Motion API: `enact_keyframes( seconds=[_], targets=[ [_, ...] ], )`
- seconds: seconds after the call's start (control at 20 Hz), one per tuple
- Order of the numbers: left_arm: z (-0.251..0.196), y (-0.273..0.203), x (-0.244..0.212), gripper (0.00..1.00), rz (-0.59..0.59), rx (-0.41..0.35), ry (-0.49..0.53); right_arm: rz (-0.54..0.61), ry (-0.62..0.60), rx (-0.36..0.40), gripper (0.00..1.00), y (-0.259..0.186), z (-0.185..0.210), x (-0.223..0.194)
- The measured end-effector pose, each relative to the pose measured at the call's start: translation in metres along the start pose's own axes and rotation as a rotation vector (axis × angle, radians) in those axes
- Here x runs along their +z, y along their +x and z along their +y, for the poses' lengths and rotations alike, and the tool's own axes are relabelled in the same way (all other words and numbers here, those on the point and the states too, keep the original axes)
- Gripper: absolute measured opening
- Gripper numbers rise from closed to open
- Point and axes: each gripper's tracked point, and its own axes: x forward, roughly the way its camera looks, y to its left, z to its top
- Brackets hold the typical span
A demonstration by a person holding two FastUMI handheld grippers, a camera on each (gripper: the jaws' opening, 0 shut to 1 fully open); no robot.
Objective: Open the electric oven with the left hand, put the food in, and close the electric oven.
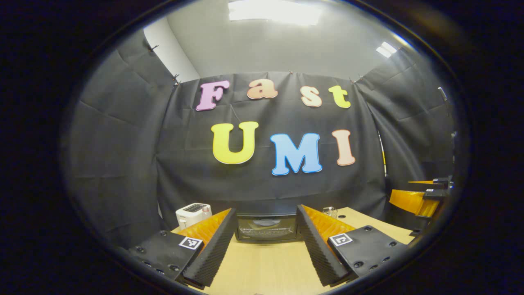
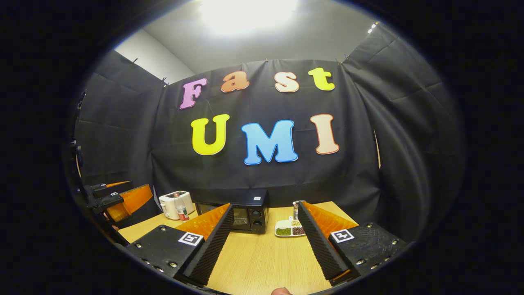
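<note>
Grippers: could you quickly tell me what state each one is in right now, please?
Left gripper: open, holding nothing, facing the closed oven.
Right gripper: open, holding nothing.

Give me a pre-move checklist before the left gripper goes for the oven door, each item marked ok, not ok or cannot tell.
1. Electric oven door shut, ready to be opened: ok.
2. Left gripper jaws open and empty: ok.
3. Left gripper lined up with the oven, which sits between its fingers on the wooden table: ok.
4. Food tray waiting on the table beside the oven: ok.
5. Right gripper jaws open and empty, back from the oven: ok.
6. Door handle position: cannot tell.
</note>
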Motion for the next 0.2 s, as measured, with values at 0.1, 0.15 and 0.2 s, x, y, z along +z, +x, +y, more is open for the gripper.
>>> enact_keyframes(
  seconds=[0.1,0.15,0.2],
  targets=[
    [0.0064,-0.0010,0.0015,1.00,-0.001,0.000,-0.007,-0.004,-0.001,0.001,0.98,-0.0002,0.0045,0.0016],
    [0.0091,-0.0007,-0.0002,1.00,0.000,0.000,-0.010,-0.008,-0.003,0.000,0.98,0.0002,0.0064,0.0034],
    [0.0129,-0.0002,-0.0029,1.00,0.006,0.004,-0.011,-0.007,-0.008,0.001,0.98,0.0009,0.0082,0.0033]
  ],
)
